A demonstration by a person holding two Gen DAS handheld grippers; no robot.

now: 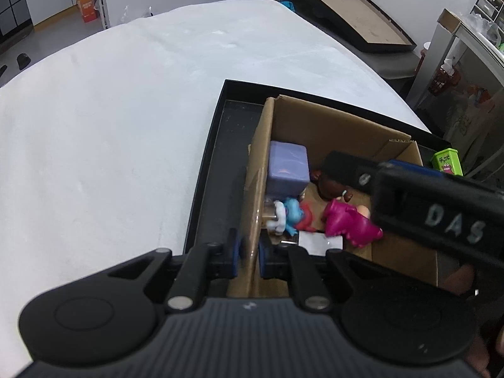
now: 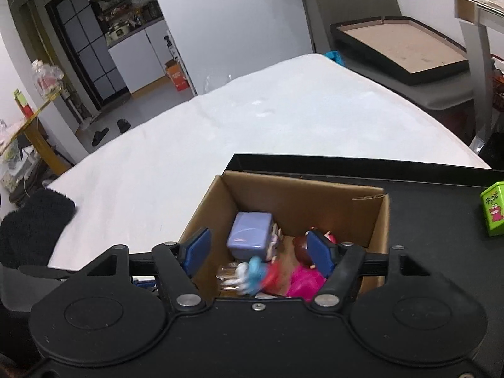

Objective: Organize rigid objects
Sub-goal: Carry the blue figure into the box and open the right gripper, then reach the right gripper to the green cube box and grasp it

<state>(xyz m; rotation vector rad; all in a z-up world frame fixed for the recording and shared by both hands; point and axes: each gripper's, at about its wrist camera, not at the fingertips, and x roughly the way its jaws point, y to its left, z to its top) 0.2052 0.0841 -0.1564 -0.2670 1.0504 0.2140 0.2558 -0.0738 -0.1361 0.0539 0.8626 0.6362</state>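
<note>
Cardboard fills the left gripper (image 1: 249, 256): its blue pads pinch the near-left wall of the box (image 1: 330, 126). The right gripper (image 2: 256, 250), stamped "DAS", hangs spread wide above the box, grasping nothing. Inside lie a lilac cube (image 1: 288, 167), blue figure (image 1: 291, 214), pink toy (image 1: 346, 223) and dark-haired doll (image 1: 334, 182). The box and a green tin (image 2: 493, 212) sit in a black tray (image 1: 217, 163).

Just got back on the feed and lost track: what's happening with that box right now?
The left tongs are closed on the near-left wall of the cardboard box, which sits in a black tray. The right tongs hover open over the box. Inside lie a purple cube, a pink toy and a blue figure. A green tin stands outside on the tray.
</note>
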